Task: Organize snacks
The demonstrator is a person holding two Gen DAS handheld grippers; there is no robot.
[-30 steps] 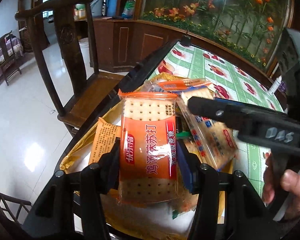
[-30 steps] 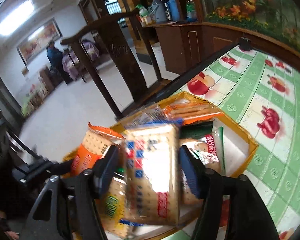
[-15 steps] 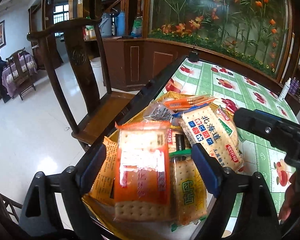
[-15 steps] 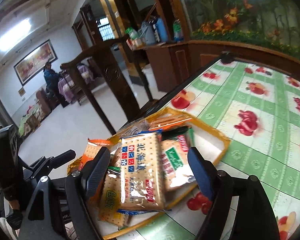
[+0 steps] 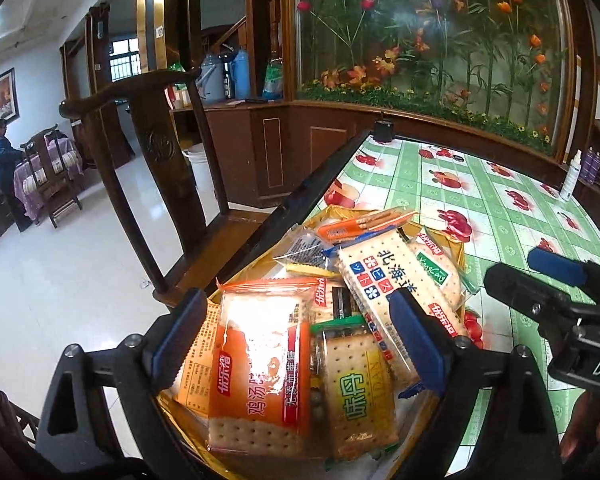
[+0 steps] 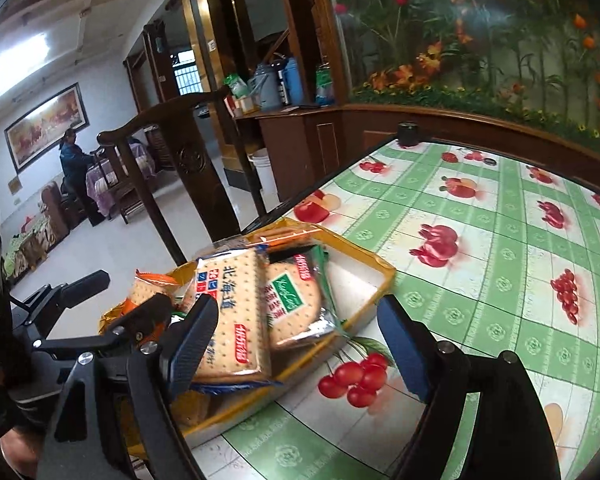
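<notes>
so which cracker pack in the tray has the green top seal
The yellow-labelled pack beside the orange pack; the others show orange, blue or red trim.

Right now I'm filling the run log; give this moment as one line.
left gripper: open, just released | right gripper: open, empty | orange cracker packet: in yellow tray | blue-white cracker packet: in tray

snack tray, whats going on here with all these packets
A person is sorting cracker packets into a yellow tray on a fruit-print tablecloth, working with hand-held tongs in each hand. Both the left tongs and the right tongs have just been opening and now stand open, gripping nothing. The orange packet and the white-and-blue packet lie loose on the pile in the tray, next to a green-labelled round cracker packet.
</notes>
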